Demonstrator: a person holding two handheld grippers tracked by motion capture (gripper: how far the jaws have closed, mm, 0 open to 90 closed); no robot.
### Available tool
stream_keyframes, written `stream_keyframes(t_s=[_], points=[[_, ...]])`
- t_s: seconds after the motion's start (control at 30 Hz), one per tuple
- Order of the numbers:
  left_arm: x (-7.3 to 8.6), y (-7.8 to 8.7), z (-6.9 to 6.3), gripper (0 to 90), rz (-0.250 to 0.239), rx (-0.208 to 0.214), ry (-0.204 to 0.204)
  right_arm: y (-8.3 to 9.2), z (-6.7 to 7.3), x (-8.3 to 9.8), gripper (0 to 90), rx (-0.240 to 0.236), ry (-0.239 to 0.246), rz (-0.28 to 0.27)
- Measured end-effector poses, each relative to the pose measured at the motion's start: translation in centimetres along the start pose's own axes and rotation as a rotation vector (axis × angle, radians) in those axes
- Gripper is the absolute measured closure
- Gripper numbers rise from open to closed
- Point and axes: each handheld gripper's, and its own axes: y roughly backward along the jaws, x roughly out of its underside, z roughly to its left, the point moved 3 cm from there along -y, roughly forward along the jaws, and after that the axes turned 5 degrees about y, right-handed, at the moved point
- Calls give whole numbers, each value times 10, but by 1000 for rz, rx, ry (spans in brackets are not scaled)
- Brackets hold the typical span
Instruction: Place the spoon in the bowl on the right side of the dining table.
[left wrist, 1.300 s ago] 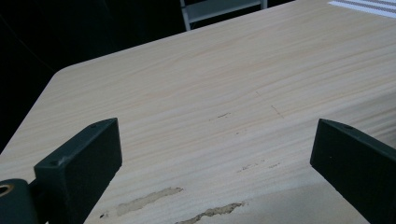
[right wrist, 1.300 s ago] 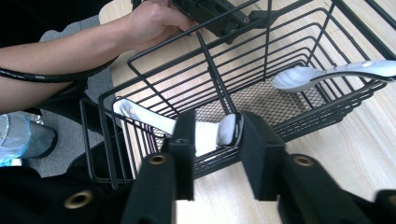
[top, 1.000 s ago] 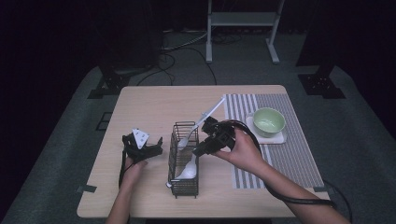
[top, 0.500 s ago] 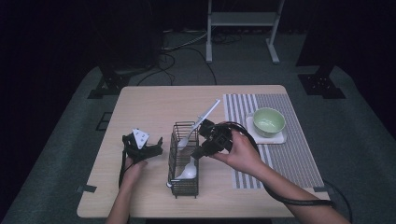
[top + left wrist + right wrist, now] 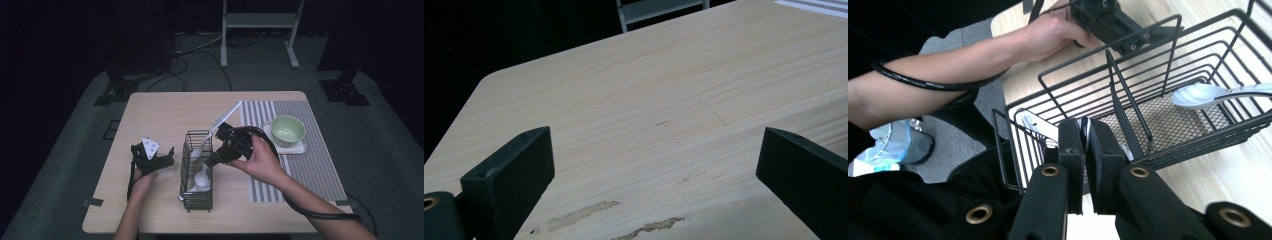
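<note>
A black wire basket (image 5: 197, 201) stands on the wooden table (image 5: 165, 115). One white spoon (image 5: 201, 178) lies in the basket's near compartment. My right gripper (image 5: 209, 161) reaches into the basket from the right and is shut on that spoon's thin handle (image 5: 1083, 131). A second, longer white spoon (image 5: 227, 116) leans out over the basket's far end, its bowl (image 5: 1200, 95) inside the wire. My left gripper (image 5: 152, 159) rests on the table left of the basket. Its jaws stand wide open over bare wood (image 5: 649, 170).
A green bowl (image 5: 287, 130) sits on a white coaster on the striped placemat (image 5: 320, 170) at the right. Cables trail from both grippers toward the table's near edge. A metal stand (image 5: 260, 20) is on the floor beyond the table.
</note>
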Motion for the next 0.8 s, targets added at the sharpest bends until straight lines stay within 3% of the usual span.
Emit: stream_keyframes(t_s=[0.4, 0.8], points=[[0, 0, 0, 12, 1, 1, 0, 32, 9, -13, 856, -33, 7, -106], [0, 0, 0, 11, 2, 1, 1, 45, 11, -14, 856, -59, -1, -138]])
